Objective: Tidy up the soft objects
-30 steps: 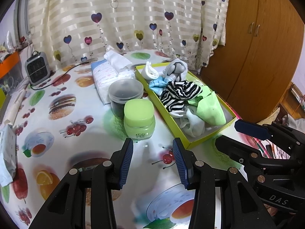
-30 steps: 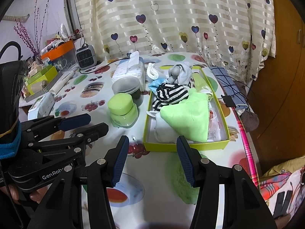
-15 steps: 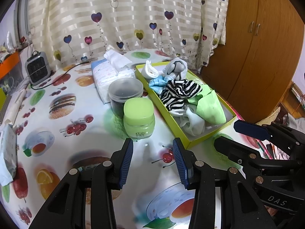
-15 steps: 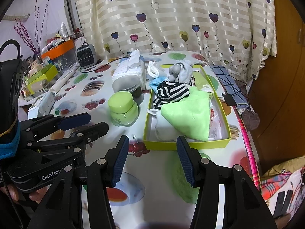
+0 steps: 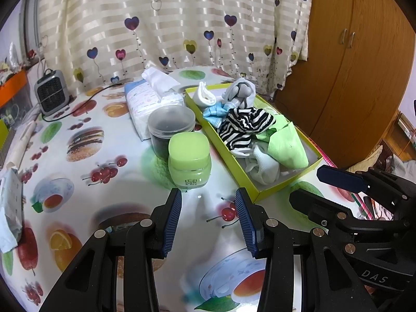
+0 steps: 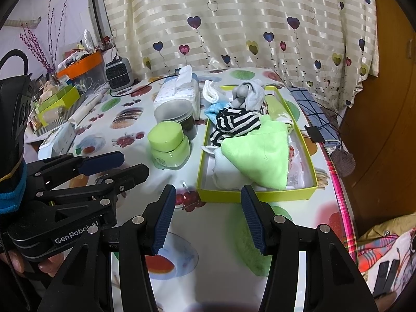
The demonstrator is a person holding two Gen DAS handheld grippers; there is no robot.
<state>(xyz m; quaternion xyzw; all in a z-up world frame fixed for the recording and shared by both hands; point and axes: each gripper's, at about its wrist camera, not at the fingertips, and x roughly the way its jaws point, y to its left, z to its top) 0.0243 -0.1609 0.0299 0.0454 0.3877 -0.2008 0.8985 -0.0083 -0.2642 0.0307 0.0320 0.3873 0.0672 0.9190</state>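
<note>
Our right gripper (image 6: pixel 205 214) sits nearer the yellow box (image 6: pixel 256 195) of soft cloths, upper centre of frame; left gripper (image 5: pixel 208 219) too hangs released, empty.

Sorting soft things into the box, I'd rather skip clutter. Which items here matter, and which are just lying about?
Job:
yellow box
green cloth
striped sock
grey sock

Lying about:
green jar
clear tub
tissue pack
small heater

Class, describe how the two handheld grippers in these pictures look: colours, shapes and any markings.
Both grippers are black plastic frames with silver screws. The left gripper and right gripper each have two fingers faced with ribbed dark-blue pads. The left one's body is printed "GenRobot.AI", the right one's "DAS". A blue-edged black band shows by the left gripper.
</note>
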